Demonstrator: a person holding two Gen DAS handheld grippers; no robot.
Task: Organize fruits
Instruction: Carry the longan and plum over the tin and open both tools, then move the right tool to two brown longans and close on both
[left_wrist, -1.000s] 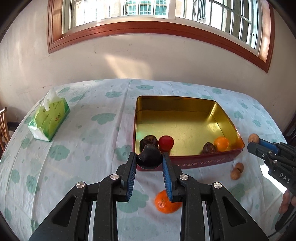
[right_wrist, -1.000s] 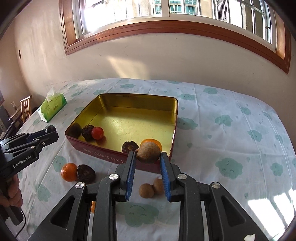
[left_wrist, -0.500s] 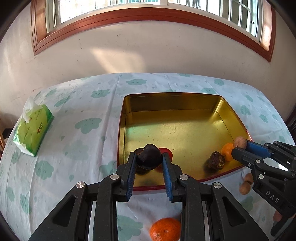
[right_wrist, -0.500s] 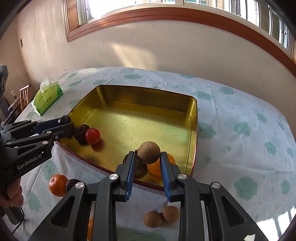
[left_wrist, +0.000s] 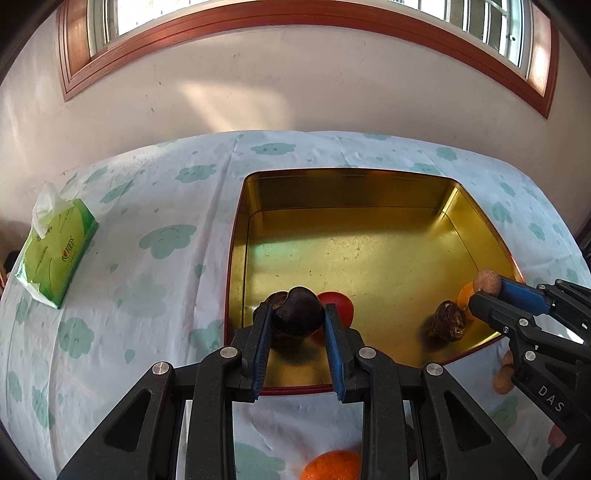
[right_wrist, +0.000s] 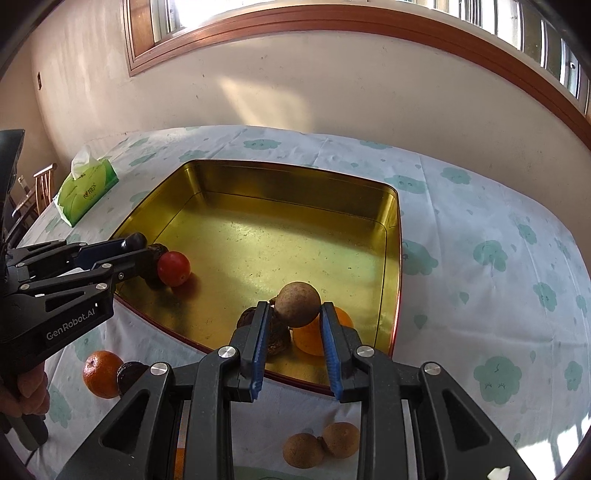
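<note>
Step in hand: both fruits were poised over the gold-lined square tin with red outer walls (left_wrist: 476, 214), ready for release.
Left hand-held gripper (left_wrist: 297, 326): clamped on a dark, smooth round fruit (left_wrist: 297, 312), above the tin's near-left corner, beside a red tomato (left_wrist: 341, 304).
Right hand-held gripper (right_wrist: 293, 323): clamped on a brown, rough round fruit (right_wrist: 297, 304), above the tin's near-right corner, over an orange (right_wrist: 314, 338).
Next move: likely lowering, then parting the pads gently so nothing rolls.
Writing: "GenRobot.AI" and "DAS" on the gripper bodies; the print on the green tissue pack (left_wrist: 55, 251), left of the tin, was unreadable.
</note>
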